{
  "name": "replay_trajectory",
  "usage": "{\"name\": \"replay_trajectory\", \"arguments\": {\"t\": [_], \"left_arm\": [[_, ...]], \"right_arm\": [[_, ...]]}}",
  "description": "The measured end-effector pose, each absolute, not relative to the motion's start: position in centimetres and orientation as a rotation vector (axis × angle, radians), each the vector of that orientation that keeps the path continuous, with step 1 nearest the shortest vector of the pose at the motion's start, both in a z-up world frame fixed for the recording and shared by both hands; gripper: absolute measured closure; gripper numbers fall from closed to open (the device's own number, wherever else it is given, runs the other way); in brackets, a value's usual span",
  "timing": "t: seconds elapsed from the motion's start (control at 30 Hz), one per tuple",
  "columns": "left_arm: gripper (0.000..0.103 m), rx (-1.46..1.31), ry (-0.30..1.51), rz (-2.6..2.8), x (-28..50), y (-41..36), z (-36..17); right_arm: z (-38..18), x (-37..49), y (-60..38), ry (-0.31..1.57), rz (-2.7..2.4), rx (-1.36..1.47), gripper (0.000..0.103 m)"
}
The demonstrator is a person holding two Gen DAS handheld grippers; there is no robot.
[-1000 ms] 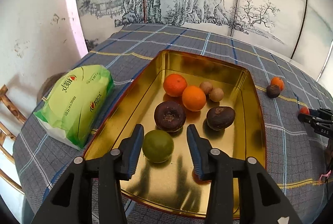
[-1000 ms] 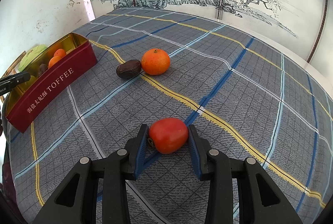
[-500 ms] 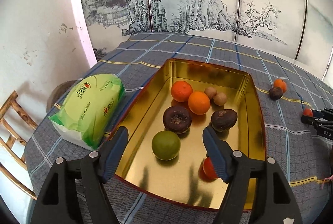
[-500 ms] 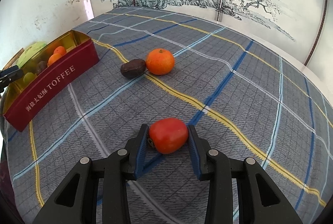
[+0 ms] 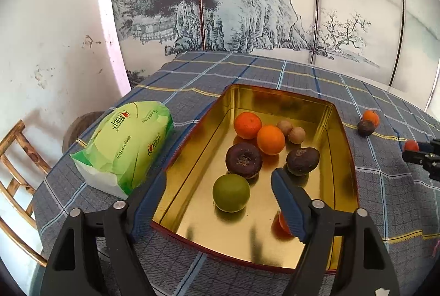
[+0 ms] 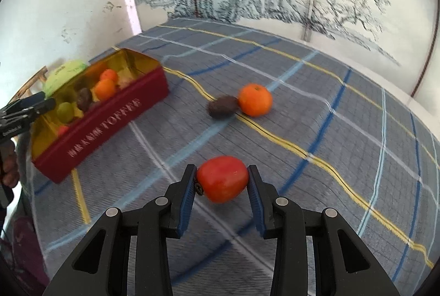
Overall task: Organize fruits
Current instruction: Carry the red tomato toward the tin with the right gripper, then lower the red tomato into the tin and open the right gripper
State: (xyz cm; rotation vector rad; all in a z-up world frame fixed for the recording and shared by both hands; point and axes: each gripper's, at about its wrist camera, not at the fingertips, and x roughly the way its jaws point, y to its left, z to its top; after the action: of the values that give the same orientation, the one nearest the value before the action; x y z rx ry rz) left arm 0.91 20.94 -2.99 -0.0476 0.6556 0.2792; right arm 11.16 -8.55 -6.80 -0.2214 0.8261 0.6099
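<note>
While the right gripper point(image 6: 222, 183) clamps its jaws on a red fruit point(image 6: 221, 178) above the checked cloth point(image 6: 330, 109), the left gripper point(image 5: 218, 198) hangs over the near end of the gold tin point(image 5: 342, 131) with jaws wide apart, holding nothing. Inside the tin a green fruit point(image 5: 231, 192) lies between the fingers (not touching either), two oranges point(image 5: 270, 139) at 12 o'clock. An orange point(image 6: 255, 99) and a dark fruit point(image 6: 222, 107) touch on the cloth

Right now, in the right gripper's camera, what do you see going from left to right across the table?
Toffee tin → dark brown fruit → orange. The red fruit between the right gripper pads overlaps the dark fruit's place sideways, so I left it out.
</note>
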Motion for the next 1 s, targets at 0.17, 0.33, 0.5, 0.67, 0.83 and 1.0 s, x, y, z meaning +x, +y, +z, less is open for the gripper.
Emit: {"name": "replay_trajectory", "arguments": {"t": [0.17,0.33,0.5,0.67,0.83,1.0], "left_arm": [[0.023,-0.048,0.634,0.282,0.4,21.2,-2.9],[0.020,-0.055,0.618,0.288,-0.1,21.5,-2.7],[0.017,-0.051,0.598,0.298,-0.6,21.8,-2.5],[0.015,-0.047,0.586,0.304,-1.2,22.0,-2.5],[0.012,-0.057,0.585,0.308,-1.6,22.3,-2.7],[0.011,-0.062,0.591,0.316,-1.8,22.7,-3.0]], "right_arm": [[-4.3,9.1,-6.3,0.781,0.670,-0.243,0.065],[-2.6,7.3,-2.9,0.753,0.745,-0.270,0.065],[-2.3,6.5,1.4,0.740,0.807,-0.300,0.065],[-2.3,6.6,4.8,0.745,0.857,-0.309,0.065],[-2.6,6.6,7.3,0.753,0.899,-0.321,0.065],[-3.3,7.0,9.2,0.776,0.922,-0.333,0.065]]}}
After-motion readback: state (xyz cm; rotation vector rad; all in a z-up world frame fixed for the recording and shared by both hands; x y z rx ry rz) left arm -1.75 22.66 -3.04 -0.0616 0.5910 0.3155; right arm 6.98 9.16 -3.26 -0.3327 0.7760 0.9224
